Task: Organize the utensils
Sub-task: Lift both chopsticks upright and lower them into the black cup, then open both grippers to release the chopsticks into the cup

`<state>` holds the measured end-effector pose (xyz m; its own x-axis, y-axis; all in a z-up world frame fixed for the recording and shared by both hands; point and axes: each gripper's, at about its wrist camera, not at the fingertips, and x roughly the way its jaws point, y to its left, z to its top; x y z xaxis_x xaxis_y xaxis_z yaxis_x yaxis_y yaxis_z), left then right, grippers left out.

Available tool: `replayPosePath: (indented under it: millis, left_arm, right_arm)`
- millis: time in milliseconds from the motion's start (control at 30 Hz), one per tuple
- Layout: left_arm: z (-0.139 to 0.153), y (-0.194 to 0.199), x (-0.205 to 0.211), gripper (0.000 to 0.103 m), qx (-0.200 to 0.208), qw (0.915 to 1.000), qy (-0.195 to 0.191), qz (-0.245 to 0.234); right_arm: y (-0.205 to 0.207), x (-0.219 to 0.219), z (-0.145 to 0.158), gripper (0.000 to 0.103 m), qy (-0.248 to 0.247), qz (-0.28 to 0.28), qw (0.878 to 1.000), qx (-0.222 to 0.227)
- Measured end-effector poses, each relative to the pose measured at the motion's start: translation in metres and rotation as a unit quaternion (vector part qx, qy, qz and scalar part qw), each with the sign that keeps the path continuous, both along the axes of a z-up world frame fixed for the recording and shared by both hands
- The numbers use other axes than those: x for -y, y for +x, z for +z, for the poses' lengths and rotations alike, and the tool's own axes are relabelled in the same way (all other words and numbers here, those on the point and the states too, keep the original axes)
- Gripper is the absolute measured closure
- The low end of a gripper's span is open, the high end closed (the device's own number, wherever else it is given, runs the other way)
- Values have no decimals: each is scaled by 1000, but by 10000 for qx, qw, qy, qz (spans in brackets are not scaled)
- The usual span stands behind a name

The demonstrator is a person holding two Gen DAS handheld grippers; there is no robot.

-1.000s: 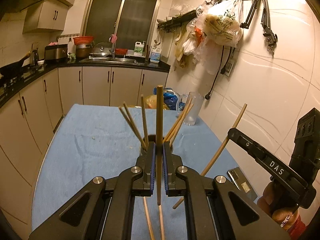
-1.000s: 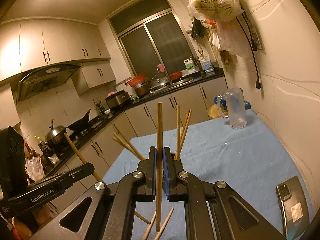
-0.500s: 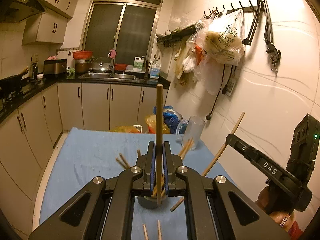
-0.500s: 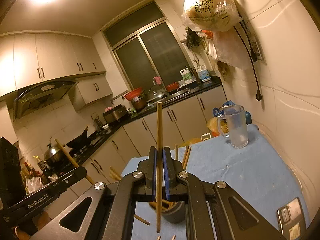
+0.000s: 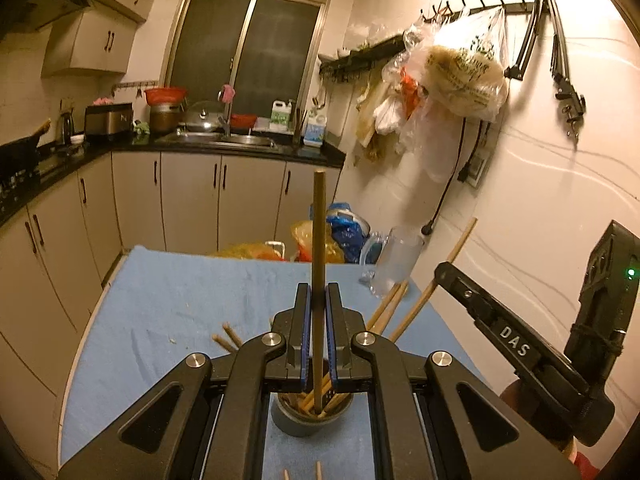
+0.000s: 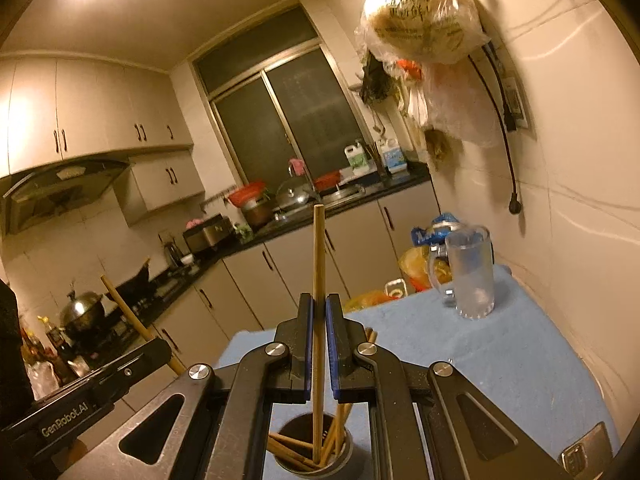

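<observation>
My left gripper (image 5: 318,300) is shut on one wooden chopstick (image 5: 319,240), held upright with its lower end inside a dark round holder (image 5: 308,420) on the blue cloth. My right gripper (image 6: 319,312) is shut on another upright chopstick (image 6: 318,264), its lower end also in the holder (image 6: 316,464). The holder contains several chopsticks leaning outward. Two more chopstick ends (image 5: 302,472) lie on the cloth near the bottom edge. Each gripper shows in the other's view, at the side: the right one (image 5: 520,344) and the left one (image 6: 92,396).
The table is covered by a blue cloth (image 5: 168,292). A clear glass mug (image 6: 470,276) stands at the far right corner by the wall. A phone (image 6: 588,452) lies on the cloth at the right. Plastic bags (image 5: 328,236) sit beyond the table's far edge. Kitchen cabinets stand on the left.
Both grippers have risen and tilted, so the holder now sits below the jaws. The held chopsticks have gone down, and their lower ends now sit in the holder.
</observation>
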<state>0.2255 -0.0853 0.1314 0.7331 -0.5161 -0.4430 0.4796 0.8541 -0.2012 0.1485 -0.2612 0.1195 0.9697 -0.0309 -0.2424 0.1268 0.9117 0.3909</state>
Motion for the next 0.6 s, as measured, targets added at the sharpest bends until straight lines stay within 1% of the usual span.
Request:
replayPosePath:
  millis: [233,467,600]
  left_arm:
    - [-26,4,0,97,-229,9997,113,-34]
    - [-42,8,-3,96,-416,9990,164,-26]
    - [-49,10,-4,96,-454,9988,207,-11]
  right_arm:
    - [11,-4,-28,96,33,117,9993,-347]
    - [19,-6,-47,96,80,212,9978,-617]
    - [22,-7,-55,96,102,253,9969,-742]
